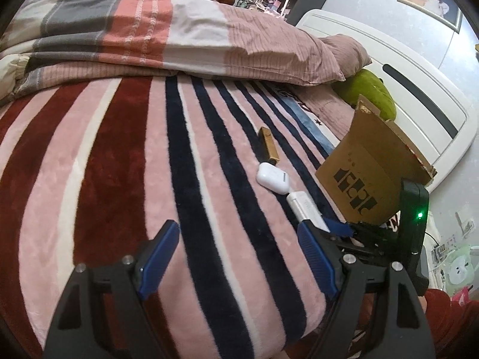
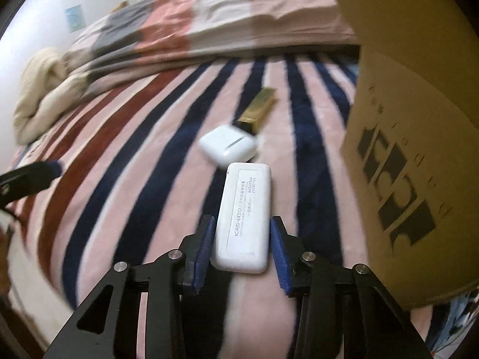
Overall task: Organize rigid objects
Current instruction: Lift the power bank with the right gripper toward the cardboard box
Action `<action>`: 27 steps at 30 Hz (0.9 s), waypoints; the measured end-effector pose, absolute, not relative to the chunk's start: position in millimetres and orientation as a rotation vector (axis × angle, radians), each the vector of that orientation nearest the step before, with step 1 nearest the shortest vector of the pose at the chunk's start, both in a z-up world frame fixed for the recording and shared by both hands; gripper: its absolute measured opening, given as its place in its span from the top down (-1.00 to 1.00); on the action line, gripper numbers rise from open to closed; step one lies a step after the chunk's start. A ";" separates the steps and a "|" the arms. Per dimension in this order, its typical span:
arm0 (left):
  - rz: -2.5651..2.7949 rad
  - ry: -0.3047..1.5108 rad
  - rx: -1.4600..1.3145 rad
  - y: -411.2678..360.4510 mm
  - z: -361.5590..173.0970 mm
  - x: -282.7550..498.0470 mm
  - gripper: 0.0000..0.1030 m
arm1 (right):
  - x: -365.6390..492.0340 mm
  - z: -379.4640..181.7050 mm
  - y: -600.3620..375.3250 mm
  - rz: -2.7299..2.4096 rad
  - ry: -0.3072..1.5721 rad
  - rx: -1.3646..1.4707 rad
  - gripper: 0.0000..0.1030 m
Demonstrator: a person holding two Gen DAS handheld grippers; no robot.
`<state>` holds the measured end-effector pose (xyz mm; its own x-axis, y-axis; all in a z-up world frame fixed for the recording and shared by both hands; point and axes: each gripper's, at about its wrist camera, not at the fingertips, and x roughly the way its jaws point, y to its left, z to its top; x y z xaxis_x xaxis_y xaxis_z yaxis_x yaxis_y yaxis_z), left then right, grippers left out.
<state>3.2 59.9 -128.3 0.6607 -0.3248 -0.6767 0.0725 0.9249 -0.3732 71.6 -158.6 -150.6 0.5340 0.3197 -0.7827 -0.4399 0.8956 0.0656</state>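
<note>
The cardboard box [image 2: 404, 149] runs past the right wrist frame's edge; the earbud case [image 2: 227, 146] looks motion-blurred, perhaps overlapping the gold bar [image 2: 257, 107].

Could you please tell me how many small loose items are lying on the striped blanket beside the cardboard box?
3, in a row: the white flat case between the right gripper fingers, the white earbud case just beyond it, and the gold bar farthest. The cardboard box may hide others.
</note>
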 end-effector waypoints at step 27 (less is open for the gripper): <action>-0.481 0.672 -0.247 7.8 -2.1 37.3 -0.02 | 29.4 7.9 -132.9 0.855 0.551 -0.284 0.40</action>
